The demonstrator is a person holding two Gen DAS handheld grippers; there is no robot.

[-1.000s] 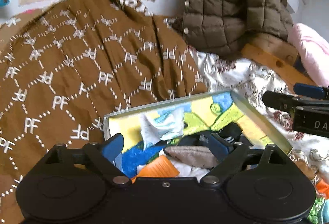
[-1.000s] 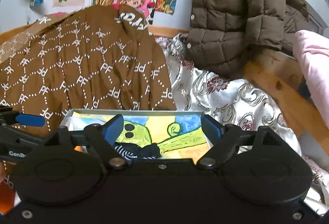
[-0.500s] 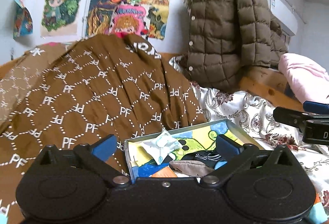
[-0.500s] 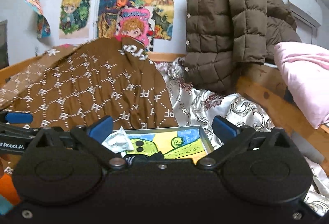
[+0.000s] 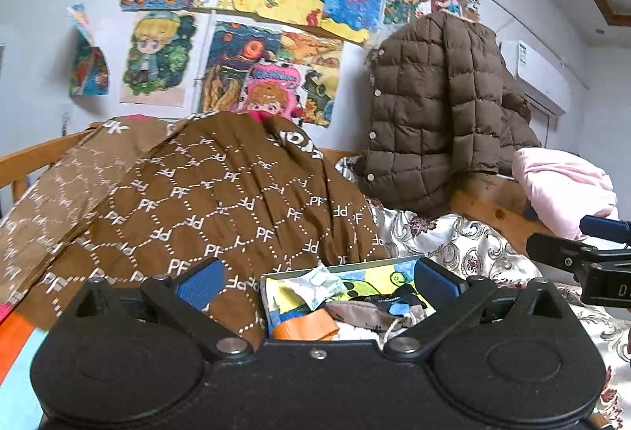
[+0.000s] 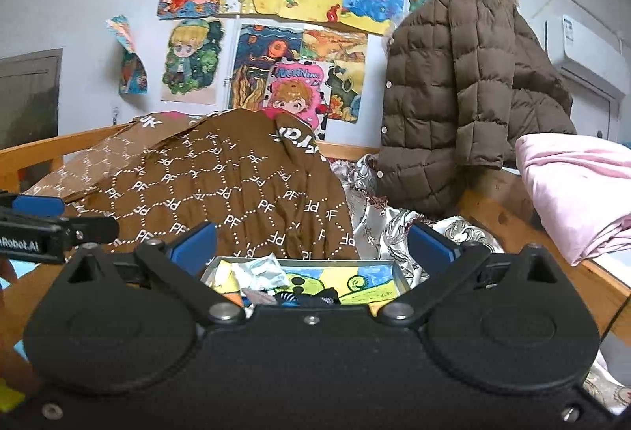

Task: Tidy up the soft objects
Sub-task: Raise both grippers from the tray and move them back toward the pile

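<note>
L view: left gripper [image 5: 315, 282] jaws wide, holding nothing, over box [image 5: 347, 266] of soft bits on bed, by brown cloth [image 5: 221, 201] | R view: right gripper [image 6: 311, 246] jaws wide, nothing held, box [image 6: 398, 274] just ahead, coat [image 6: 465, 106] behind

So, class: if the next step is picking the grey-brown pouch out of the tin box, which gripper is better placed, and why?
Probably left. The left gripper has open jaws bracketing the grey-brown pouch in the tin box. The right gripper barely sees it.
</note>
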